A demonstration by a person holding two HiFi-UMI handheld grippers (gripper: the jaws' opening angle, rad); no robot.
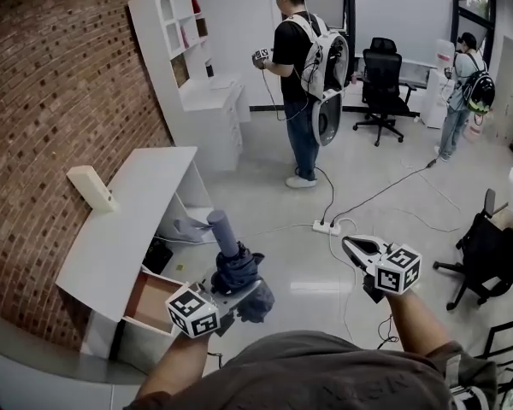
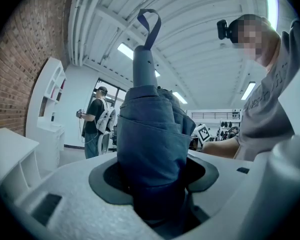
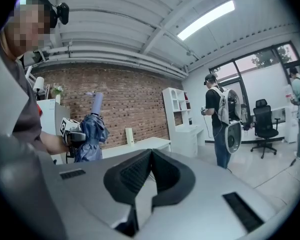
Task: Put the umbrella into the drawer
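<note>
Item one, far left: brick wall point(image 1: 60, 101), with a white desk point(image 1: 128, 220) along its foot. A cream block point(image 1: 91, 187) lies on the desk top near the wall edge.

Item two: the drawer point(image 1: 154, 300) stands pulled out from the near end of the desk, its brown inside facing up and its front edge toward me.

Item three: my left gripper point(image 1: 238, 282) is clamped on the umbrella point(image 1: 231, 259). It is folded, blue and upright, with the handle uppermost and a strap loop at the tip. It hangs in the air just right of the drawer, outside it, over the floor point(image 1: 274, 186).

Item four: bare floor runs from the desk's right edge to a power strip point(image 1: 327, 226) and its cables.

Item five: my right gripper point(image 1: 350, 244) is closed with nothing in it, well apart from the umbrella.

Item six: a person point(image 1: 301, 84) stands beyond, and a black chair point(image 1: 487, 254) sits at far right.

Markings: both grippers carry black-and-white squares. The lettering on my sleeve point(image 2: 282, 69) may be capitals, but it is too warped to read.
</note>
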